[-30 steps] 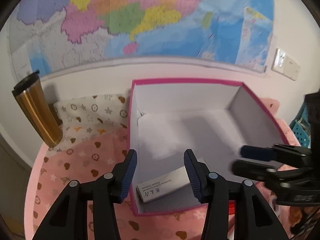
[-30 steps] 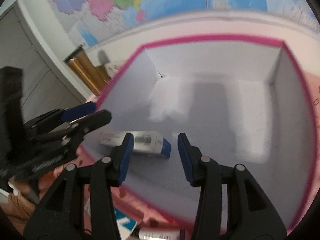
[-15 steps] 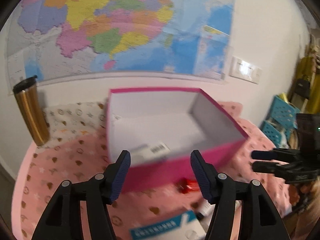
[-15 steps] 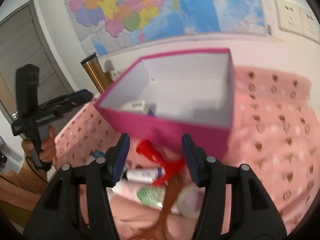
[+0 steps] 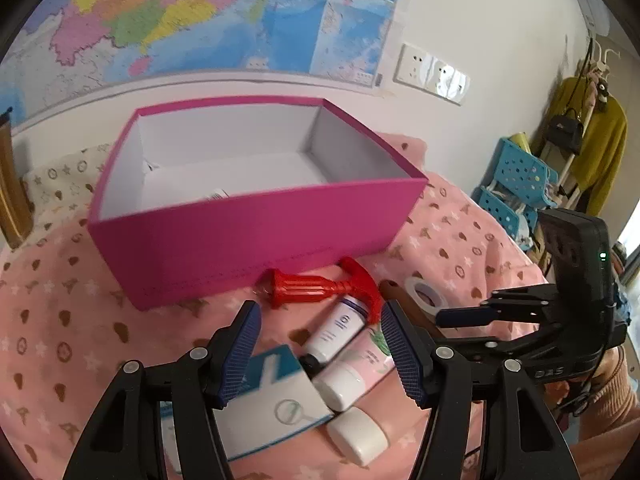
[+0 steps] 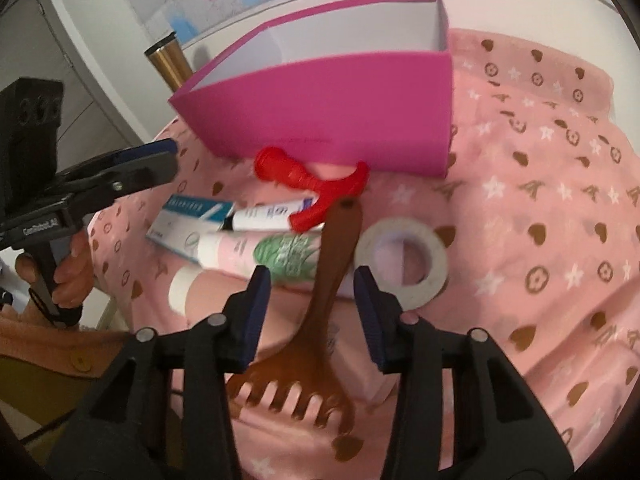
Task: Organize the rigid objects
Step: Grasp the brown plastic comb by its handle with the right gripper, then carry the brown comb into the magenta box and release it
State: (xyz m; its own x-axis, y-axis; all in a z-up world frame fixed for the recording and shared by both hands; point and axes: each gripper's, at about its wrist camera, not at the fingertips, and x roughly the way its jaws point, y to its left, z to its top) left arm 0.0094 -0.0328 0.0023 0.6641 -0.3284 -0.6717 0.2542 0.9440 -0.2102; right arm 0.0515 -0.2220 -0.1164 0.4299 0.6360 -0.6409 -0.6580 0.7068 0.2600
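Nearest the right gripper [image 6: 312, 300], a brown plastic rake-toothed scratcher [image 6: 320, 320] lies lengthwise on the pink patterned blanket [image 6: 540, 220], its slim handle running between the spread blue-padded fingers [image 6: 258, 312] without visibly touching either. The jaws stand wide and hold nothing.

The left gripper [image 5: 320, 356] hangs equally wide and empty above a white-and-blue carton [image 5: 276, 404], a small white tube with a dark cap [image 5: 338, 330] and a pink bottle with a white cap [image 5: 356, 368].

Beyond them, a white roll of tape [image 6: 404, 264] sits just beside the scratcher's handle, and a red plastic T-handled tool [image 6: 308, 184] lies across the pile, close against the open magenta cardboard box [image 5: 256, 236]. 1 small white package [image 5: 218, 193] is already inside; at least 7 items wait outside.

The risk is the crowding: the scratcher's handle appears to overlap the pink bottle and reach the red tool, so a hasty lift could drag neighbours along or roll the bottle off the blanket's edge. A grip on the narrow handle may also let the toothed head swing and catch the box wall.
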